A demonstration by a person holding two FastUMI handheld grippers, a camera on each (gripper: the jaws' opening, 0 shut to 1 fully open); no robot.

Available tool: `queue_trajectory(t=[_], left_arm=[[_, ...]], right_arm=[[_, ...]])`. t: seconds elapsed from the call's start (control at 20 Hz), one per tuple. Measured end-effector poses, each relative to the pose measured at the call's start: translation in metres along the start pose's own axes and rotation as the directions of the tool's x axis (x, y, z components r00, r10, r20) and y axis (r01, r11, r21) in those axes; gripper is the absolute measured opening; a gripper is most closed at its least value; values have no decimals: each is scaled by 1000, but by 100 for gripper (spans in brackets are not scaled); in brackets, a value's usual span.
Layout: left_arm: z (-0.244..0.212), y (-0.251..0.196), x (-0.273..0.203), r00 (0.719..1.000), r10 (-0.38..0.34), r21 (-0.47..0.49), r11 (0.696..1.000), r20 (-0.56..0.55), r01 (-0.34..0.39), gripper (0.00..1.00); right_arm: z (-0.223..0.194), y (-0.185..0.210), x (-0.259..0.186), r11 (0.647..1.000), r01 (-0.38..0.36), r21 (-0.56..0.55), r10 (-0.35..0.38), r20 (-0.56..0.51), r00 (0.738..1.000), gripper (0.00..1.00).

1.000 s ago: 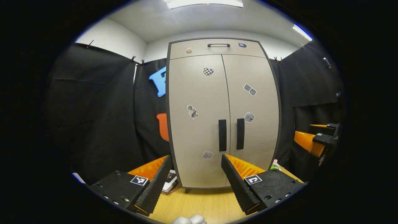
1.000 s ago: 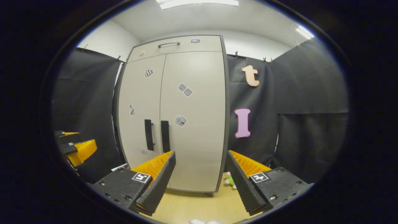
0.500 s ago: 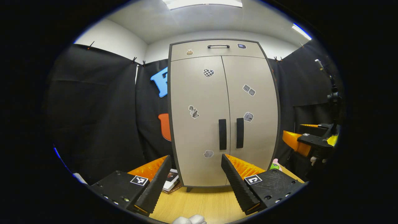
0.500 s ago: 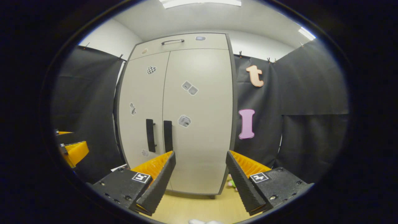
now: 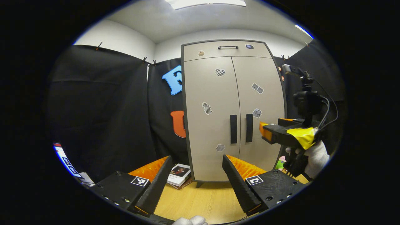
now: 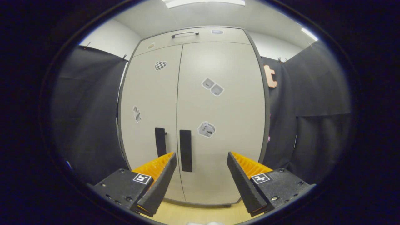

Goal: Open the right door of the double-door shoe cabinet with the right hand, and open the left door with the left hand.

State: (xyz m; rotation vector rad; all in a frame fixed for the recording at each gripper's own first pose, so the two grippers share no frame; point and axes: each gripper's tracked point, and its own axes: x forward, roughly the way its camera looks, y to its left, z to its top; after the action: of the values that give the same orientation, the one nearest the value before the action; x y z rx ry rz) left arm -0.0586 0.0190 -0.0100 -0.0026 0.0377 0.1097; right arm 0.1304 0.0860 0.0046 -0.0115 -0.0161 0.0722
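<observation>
Two doors, both closed, on the shoe cabinet (image 6: pixel 193 118) dead ahead at 12 o'clock; right handle (image 6: pixel 185 150) and left handle (image 6: pixel 160 142) sit close together. Right gripper (image 6: pixel 201 175) spread, empty, near the right handle at its 11 o'clock. Left gripper (image 5: pixel 197 179) spread, empty, well back. Risk: the closely paired handles invite catching the wrong one, or fingers slipping off a half-seated grasp

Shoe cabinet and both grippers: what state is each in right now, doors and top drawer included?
Right door: closed, handle untouched.
Left door: closed, handle untouched.
Top drawer: closed.
Right gripper: open, holding nothing, short of the right door handle.
Left gripper: open, holding nothing, well back from the shoe cabinet.
</observation>
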Motion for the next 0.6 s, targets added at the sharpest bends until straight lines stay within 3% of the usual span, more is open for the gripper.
queue_trajectory(t=[0.25,0.6], left_arm=[[-4,7,-12,999,36,5,999,-13,-36,96],[-7,15,-16,996,80,3,997,-29,-80,96]], right_arm=[[-18,19,50,1000,6,-19,-7,-55,998,100],[-27,32,91,1000,21,-8,-21,-103,994,81]])
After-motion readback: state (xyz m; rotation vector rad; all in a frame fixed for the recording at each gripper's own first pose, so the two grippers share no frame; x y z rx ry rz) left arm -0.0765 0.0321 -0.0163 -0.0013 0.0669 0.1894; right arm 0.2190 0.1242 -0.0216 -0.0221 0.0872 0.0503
